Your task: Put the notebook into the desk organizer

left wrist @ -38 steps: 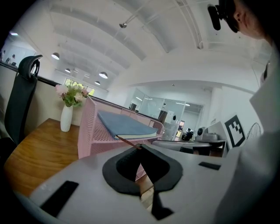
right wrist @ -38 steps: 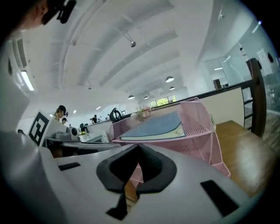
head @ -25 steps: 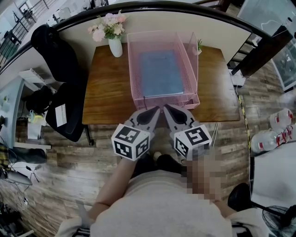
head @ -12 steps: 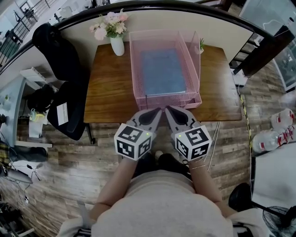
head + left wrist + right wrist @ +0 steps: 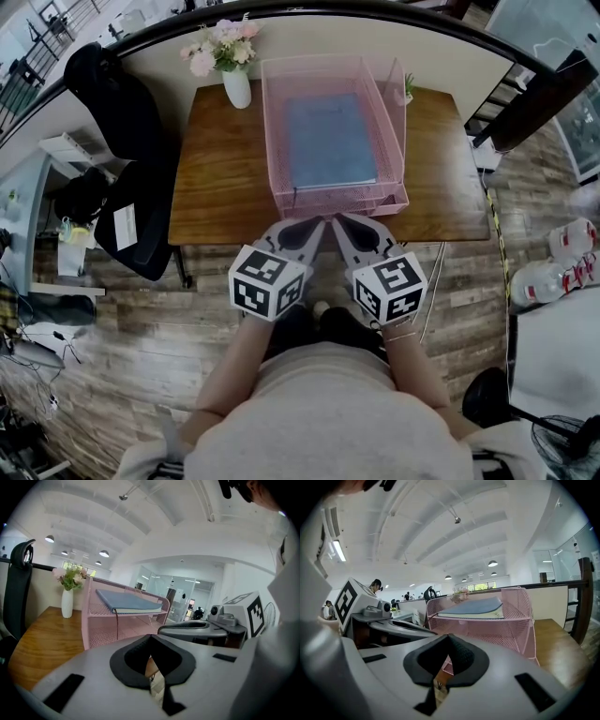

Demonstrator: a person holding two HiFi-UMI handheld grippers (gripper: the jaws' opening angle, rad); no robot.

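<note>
The blue notebook (image 5: 330, 141) lies flat in the top tray of the pink mesh desk organizer (image 5: 274, 150) on the wooden table (image 5: 220, 178). Both grippers hang side by side off the table's near edge, close to my body and short of the organizer. My left gripper (image 5: 317, 223) is shut with nothing in it, and so is my right gripper (image 5: 339, 218). From the left gripper view, the notebook (image 5: 129, 602) rests on the organizer (image 5: 101, 630) ahead of my shut left gripper (image 5: 151, 637). The right gripper view shows the notebook (image 5: 476, 608) beyond my shut right gripper (image 5: 449, 637).
A white vase of flowers (image 5: 236, 86) stands at the table's back left, and a small plant (image 5: 404, 91) sits behind the organizer on the right. A black chair (image 5: 131, 187) stands left of the table. Water bottles (image 5: 553, 272) lie on the floor at right.
The two grippers stay together below the table edge, hardly moving. The notebook remains in the organizer's top tray.
</note>
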